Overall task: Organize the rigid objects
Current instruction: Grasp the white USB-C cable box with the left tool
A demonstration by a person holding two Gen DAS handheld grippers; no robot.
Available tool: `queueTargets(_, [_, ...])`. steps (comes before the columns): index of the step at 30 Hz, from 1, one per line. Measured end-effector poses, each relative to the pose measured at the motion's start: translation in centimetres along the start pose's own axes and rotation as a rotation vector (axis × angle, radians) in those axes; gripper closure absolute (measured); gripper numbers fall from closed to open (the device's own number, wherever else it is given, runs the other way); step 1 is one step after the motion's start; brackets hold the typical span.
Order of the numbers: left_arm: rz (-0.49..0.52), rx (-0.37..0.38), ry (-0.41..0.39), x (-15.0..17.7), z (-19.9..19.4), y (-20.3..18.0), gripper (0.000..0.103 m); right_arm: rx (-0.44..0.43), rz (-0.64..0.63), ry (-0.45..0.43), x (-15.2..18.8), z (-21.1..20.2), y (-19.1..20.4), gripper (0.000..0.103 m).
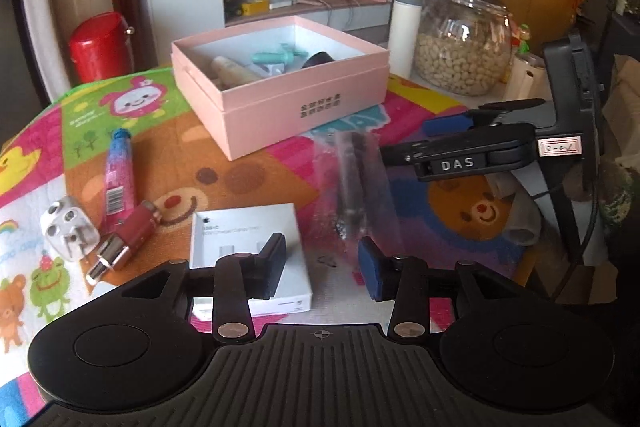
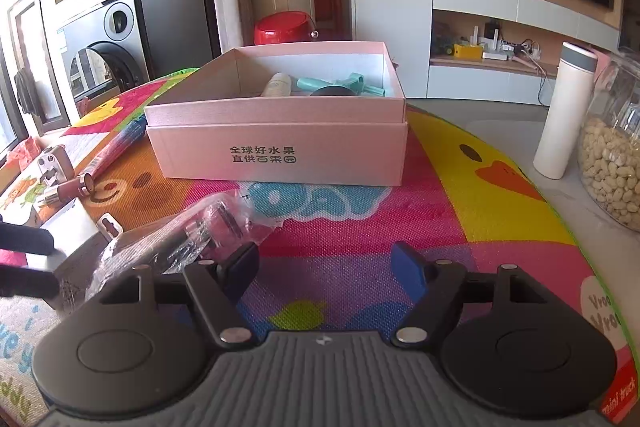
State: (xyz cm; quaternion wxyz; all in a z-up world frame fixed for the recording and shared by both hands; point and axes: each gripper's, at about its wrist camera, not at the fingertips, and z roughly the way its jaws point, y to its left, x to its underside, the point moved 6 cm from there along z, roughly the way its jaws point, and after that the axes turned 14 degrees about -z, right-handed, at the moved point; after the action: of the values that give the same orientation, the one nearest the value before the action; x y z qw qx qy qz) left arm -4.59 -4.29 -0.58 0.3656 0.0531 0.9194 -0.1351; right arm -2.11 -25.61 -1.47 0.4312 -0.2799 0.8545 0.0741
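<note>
Plastic bag (image 1: 356, 183) between both tools' tips

The pink box (image 2: 280, 147) carries the printed characters "全球好水果 直供百果园" on its front wall. The right gripper (image 1: 448, 131) bears "DAS" on its finger. The play mat (image 2: 616, 399) reads "mini truck" at its edge.

My left wrist view looks low across the mat toward the pink box (image 1: 280, 87); my right view (closer) shares it.
</note>
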Motion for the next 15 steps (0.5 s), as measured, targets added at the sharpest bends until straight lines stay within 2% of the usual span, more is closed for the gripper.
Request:
queueTargets(2, [0.007, 0.016, 0.001, 0.0, 0.3, -0.6, 0.052, 0.0, 0.002, -0.002, 0.0, -0.2, 0.0, 0.029])
queueTargets(6, [-0.002, 0.06, 0.007, 0.1, 0.7, -1.4, 0.052, -0.002, 0.008, -0.006, 0.1, -0.2, -0.1, 0.029])
queueTargets(9, [-0.024, 0.072, 0.08, 0.8, 1.7, -1.3, 0.053, -0.005, 0.011, -0.009, 0.2, -0.3, -0.1, 0.029])
queueTargets(11, [-0.021, 0.05, 0.051, 0.9, 1.4, -0.9, 0.059, -0.005, 0.012, -0.009, 0.2, -0.2, -0.1, 0.029])
queueTargets(15, [-0.071, 0.039, -0.044, -0.2, -0.8, 0.4, 0.058, -0.009, 0.016, -0.011, 0.2, -0.3, -0.2, 0.028])
